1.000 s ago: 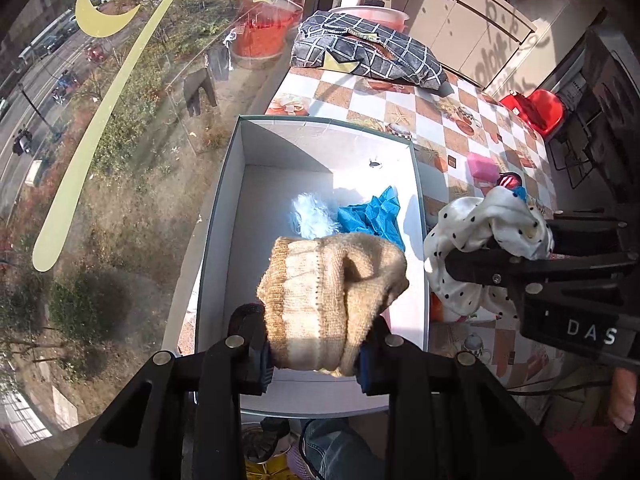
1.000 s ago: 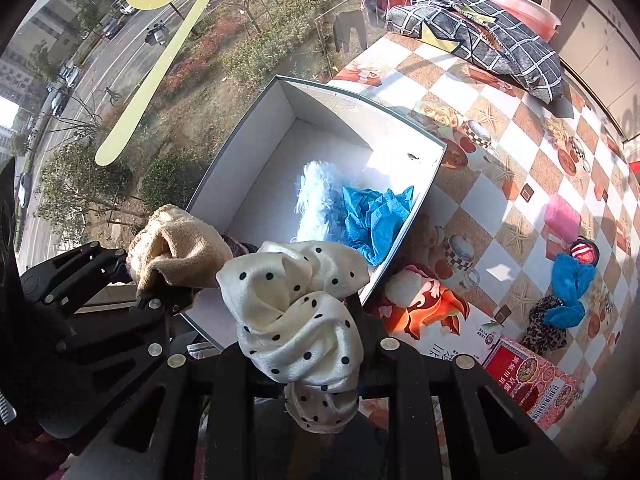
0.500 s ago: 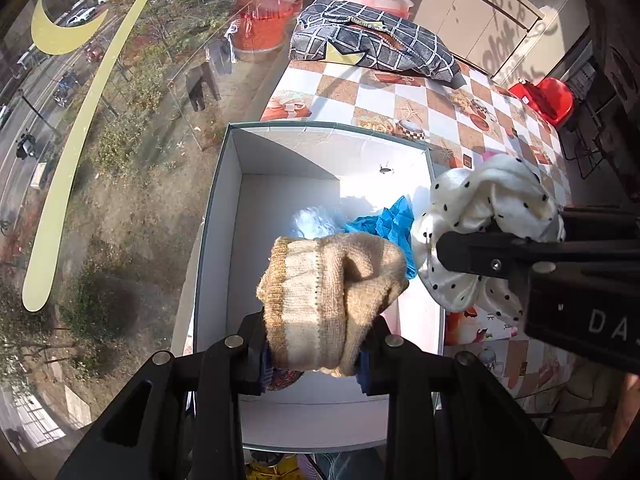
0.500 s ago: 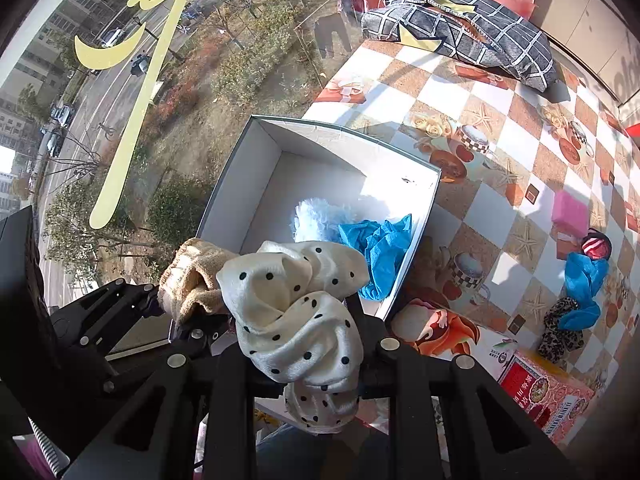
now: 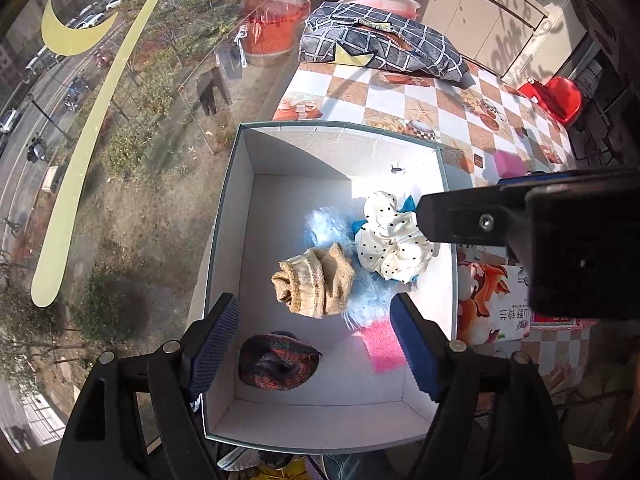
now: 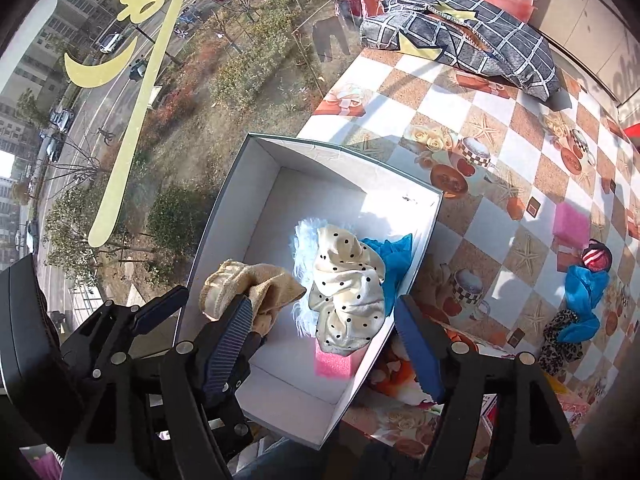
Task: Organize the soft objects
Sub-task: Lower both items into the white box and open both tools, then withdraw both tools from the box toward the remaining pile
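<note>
A white box holds a tan knit sock, a cream scrunchie with black dots, pale-blue fluff, a pink sponge; the desk wears orange-and-white checks.

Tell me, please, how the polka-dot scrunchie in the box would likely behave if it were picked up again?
The scrunchie would probably be floppy: its fabric lies in loose, gathered folds. It looks light, resting on top of the blue fluff in the box. Its satin-like sheen suggests it could be slippery between pads.
</note>
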The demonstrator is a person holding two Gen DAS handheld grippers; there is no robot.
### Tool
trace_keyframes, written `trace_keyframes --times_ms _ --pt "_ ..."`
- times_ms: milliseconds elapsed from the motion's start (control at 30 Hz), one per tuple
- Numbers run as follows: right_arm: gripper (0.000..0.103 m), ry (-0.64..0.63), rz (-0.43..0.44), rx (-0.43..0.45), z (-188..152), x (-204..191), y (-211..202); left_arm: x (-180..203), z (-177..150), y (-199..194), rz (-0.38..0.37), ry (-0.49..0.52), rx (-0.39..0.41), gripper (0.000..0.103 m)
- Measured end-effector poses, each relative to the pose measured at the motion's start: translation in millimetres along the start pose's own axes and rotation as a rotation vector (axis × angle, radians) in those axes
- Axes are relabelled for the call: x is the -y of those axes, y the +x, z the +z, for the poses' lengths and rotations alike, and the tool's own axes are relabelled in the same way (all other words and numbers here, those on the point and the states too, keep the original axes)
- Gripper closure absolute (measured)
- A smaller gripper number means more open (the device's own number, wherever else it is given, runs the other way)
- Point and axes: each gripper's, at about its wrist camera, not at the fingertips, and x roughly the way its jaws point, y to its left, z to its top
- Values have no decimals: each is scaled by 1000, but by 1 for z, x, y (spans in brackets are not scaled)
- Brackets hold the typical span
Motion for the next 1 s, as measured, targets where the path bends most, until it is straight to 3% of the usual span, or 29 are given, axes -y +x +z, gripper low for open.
trace_keyframes --times_ms 100,133,167,233,1000 --pt "28 13 1 -7 0 2 -2 -2 0 1 -22 -24 0 14" --pt "23 16 1 -8 -1 3 -2 -3 0 2 -30 -41 -6 8" --pt "8 21 -4 -5 -2 5 -3 -5 0 2 -47 -64 0 0" --pt "1 30 -16 1 -4 8 -5 -8 0 1 -64 -90 7 0" --pt "1 81 27 60 -21 23 -35 12 2 -20 -24 -39 35 0"
